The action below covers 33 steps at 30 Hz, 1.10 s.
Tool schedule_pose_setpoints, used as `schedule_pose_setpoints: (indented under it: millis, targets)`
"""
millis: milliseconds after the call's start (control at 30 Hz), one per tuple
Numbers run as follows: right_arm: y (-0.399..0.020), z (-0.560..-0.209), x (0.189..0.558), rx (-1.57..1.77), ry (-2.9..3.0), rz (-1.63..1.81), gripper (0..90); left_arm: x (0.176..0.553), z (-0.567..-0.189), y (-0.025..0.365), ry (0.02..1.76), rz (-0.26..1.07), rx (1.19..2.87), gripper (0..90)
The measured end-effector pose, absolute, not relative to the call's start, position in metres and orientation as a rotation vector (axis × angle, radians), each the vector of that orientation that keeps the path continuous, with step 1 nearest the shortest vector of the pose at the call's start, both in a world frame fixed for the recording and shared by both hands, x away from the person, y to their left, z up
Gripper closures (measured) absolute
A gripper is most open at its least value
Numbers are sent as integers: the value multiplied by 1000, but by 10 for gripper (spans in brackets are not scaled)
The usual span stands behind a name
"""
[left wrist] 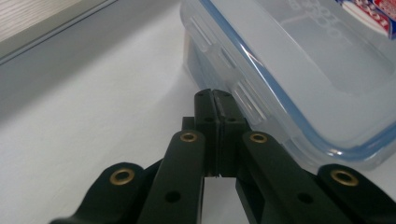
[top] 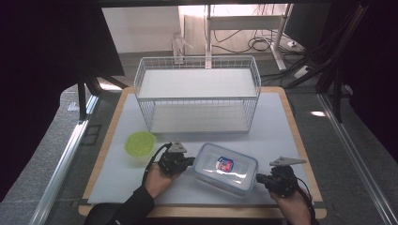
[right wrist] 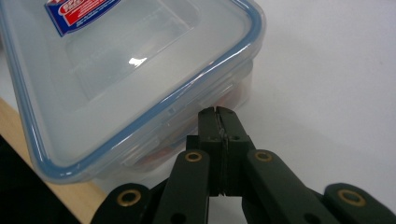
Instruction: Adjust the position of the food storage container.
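**High view: two claws flank a lidded box**

Left to right: a green bowl point(top: 140, 143) at left centre; the left claw point(top: 191, 161), jaws pressed together and empty, touching the short side of the clear food box point(top: 226, 168) at lower centre of the counter point(top: 281, 122); the right claw point(top: 258, 178), likewise pressed together, at the opposite side. Step judged: approaching the side latches. The next move calls for prying them up.

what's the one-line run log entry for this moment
left claw: shut, at left end of lidded box | right claw: shut, at right end | held: nothing | green bowl: left of box
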State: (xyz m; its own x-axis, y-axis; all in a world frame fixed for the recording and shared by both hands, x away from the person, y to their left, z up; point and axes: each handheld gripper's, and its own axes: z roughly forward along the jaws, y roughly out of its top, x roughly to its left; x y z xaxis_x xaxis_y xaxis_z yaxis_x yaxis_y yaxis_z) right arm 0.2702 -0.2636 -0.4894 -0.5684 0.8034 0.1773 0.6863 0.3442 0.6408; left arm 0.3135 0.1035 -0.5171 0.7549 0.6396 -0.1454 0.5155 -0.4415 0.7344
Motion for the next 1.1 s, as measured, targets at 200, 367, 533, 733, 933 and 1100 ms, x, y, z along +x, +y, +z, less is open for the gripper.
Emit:
schedule_pose_setpoints:
  millis: [200, 367, 533, 733, 933, 1100]
  targets:
    - [-249, -490, 294, 1305, 2466, 1021, 900, 309, -514, 118, 918, 239, 2152, 897]
    - [-231, -491, 316, 1233, 2515, 1030, 900, 303, -515, 137, 976, 232, 2134, 897]
    - [-218, -491, 330, 1196, 2539, 1016, 900, 296, -515, 145, 994, 253, 2134, 897]
    - [-214, -493, 333, 1185, 2521, 1020, 898, 295, -514, 146, 994, 261, 2133, 895]
    - [-224, -489, 327, 1140, 2451, 1048, 733, 293, -510, 157, 996, 259, 2085, 760]
    - [-234, -487, 321, 1141, 2411, 1076, 603, 283, -508, 165, 959, 319, 2094, 596]
